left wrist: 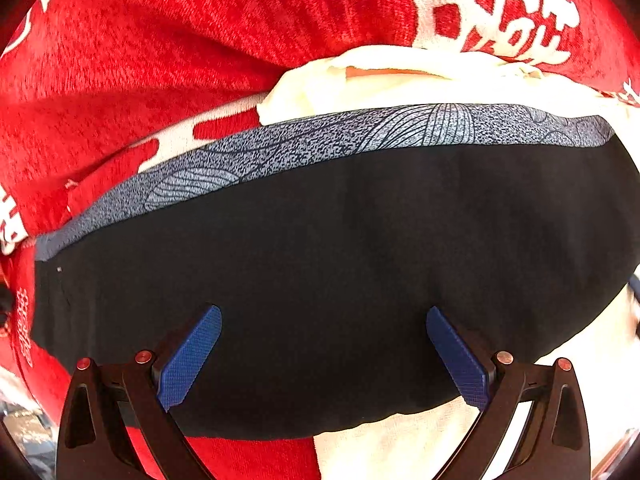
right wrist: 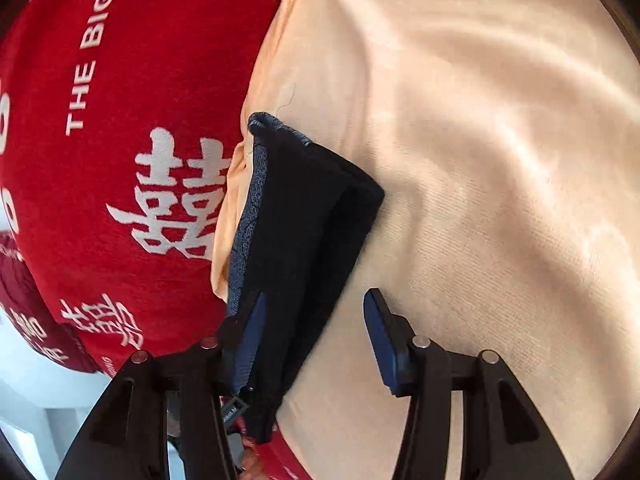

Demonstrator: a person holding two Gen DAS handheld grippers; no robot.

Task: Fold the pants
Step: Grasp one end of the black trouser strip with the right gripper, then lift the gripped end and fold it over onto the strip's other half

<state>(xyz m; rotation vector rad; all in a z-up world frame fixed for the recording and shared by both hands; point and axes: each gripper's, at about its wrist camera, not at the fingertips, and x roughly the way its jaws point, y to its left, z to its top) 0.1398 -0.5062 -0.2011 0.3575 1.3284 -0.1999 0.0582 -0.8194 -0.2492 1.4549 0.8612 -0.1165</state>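
both grippers are spread, pinching nothing. the left gripper (left wrist: 324,354) hovers over the dark pants (left wrist: 340,272), whose long axis runs across its fingers, patterned band on the far edge. the right gripper (right wrist: 316,332) faces one narrow end. one pair of pants, one cream cloth (right wrist: 480,160), one red blanket (right wrist: 120,120).

The folded pants (left wrist: 320,280) fill the space directly ahead of the left claw (left wrist: 324,356), whose jaws stand wide apart over the dark cloth. Bare red blanket (left wrist: 160,40) lies beyond the patterned waistband (left wrist: 360,132). A cream cloth (right wrist: 480,160) spreads flat ahead of and to the right of the right claw (right wrist: 316,344); nothing stands on it there. The pants (right wrist: 304,216) block the right claw's left finger (right wrist: 252,340), which touches them.
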